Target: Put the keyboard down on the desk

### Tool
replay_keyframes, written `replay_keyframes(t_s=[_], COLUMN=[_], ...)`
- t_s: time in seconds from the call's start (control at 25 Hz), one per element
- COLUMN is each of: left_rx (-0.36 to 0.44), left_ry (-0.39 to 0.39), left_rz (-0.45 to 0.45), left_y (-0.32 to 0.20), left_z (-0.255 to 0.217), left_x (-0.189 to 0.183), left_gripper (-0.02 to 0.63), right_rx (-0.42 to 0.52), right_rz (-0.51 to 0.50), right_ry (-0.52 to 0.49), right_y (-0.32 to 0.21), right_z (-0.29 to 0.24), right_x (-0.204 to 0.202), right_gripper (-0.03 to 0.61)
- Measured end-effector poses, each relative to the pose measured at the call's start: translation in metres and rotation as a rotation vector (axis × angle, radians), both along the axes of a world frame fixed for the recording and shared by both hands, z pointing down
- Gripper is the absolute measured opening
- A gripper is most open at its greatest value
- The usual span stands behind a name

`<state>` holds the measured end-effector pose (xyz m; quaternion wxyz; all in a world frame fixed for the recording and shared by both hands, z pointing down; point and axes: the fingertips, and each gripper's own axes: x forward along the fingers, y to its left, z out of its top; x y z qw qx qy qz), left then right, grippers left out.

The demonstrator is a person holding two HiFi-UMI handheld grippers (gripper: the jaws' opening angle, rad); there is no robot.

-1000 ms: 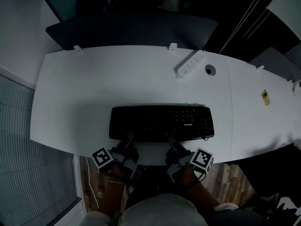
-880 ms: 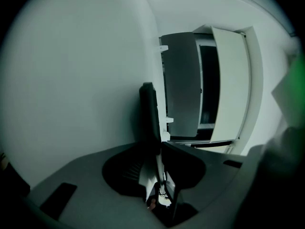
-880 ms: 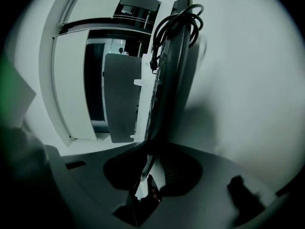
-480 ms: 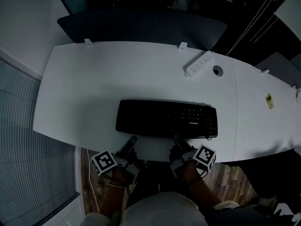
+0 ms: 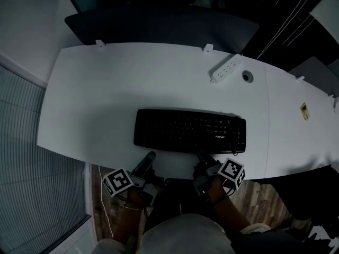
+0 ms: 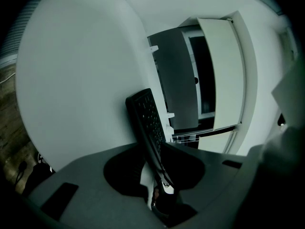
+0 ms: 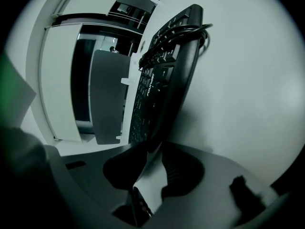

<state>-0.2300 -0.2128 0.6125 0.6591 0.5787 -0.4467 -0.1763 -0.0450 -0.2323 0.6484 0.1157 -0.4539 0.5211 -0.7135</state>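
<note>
Premises: office workstation. A long white desk (image 5: 106, 99) carries a keyboard (image 5: 189, 131) and a power strip (image 5: 226, 69), with a round cable port (image 5: 247, 76) set into the top. A dark divider panel (image 5: 159, 28) is clipped along its far edge. Wood flooring (image 5: 254, 194) lies below the near edge. White cabinet panels (image 6: 221, 70) stand beyond.

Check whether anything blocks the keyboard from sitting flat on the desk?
Nothing visible does. The keyboard already lies flat on a bare stretch of the white desk. The power strip sits well behind it, apart. Only the right gripper meets its front edge.
</note>
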Motion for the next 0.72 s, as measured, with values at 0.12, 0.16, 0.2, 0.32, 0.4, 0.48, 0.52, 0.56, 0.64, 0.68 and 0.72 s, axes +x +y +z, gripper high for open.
replay_keyframes(t_s=[0.12, 0.16, 0.2, 0.32, 0.4, 0.48, 0.52, 0.56, 0.64, 0.68, 0.72], left_rx=[-0.001, -0.001, -0.001, 0.008, 0.018, 0.032, 0.040, 0.047, 0.054, 0.053, 0.052], left_ry=[0.002, 0.001, -0.002, -0.017, -0.032, -0.053, -0.063, -0.071, -0.078, -0.077, -0.072], left_rz=[0.000, 0.002, 0.004, 0.019, 0.034, 0.049, 0.055, 0.061, 0.072, 0.076, 0.078], left_y=[-0.001, -0.002, -0.002, -0.006, -0.008, -0.010, -0.011, -0.013, -0.015, -0.015, -0.016], left_z=[0.001, 0.001, 0.001, 0.000, -0.002, -0.004, -0.005, -0.006, -0.008, -0.010, -0.011], left_x=[-0.002, -0.002, -0.003, -0.003, -0.003, -0.003, -0.003, -0.002, 0.001, 0.003, 0.005], left_gripper=[0.107, 0.107, 0.106, 0.106, 0.106, 0.107, 0.107, 0.107, 0.107, 0.106, 0.107], right_rx=[-0.030, -0.037, -0.044, -0.069, -0.087, -0.106, -0.115, -0.125, -0.146, -0.150, -0.147], right_rz=[0.009, 0.009, 0.008, 0.004, 0.004, 0.004, 0.003, 0.002, 0.002, 0.003, 0.005], right_ry=[0.002, 0.003, 0.006, 0.014, 0.017, 0.016, 0.014, 0.012, 0.015, 0.019, 0.021], right_y=[0.002, 0.002, 0.002, 0.002, 0.002, 0.004, 0.004, 0.005, 0.008, 0.010, 0.011], right_z=[0.005, 0.005, 0.006, 0.007, 0.008, 0.009, 0.010, 0.011, 0.012, 0.011, 0.010], right_x=[0.001, 0.001, 0.001, 0.001, 0.000, -0.001, -0.001, 0.000, 0.001, 0.002, 0.003], right_gripper=[0.092, 0.092, 0.092, 0.093, 0.095, 0.095, 0.097, 0.097, 0.095, 0.095, 0.095])
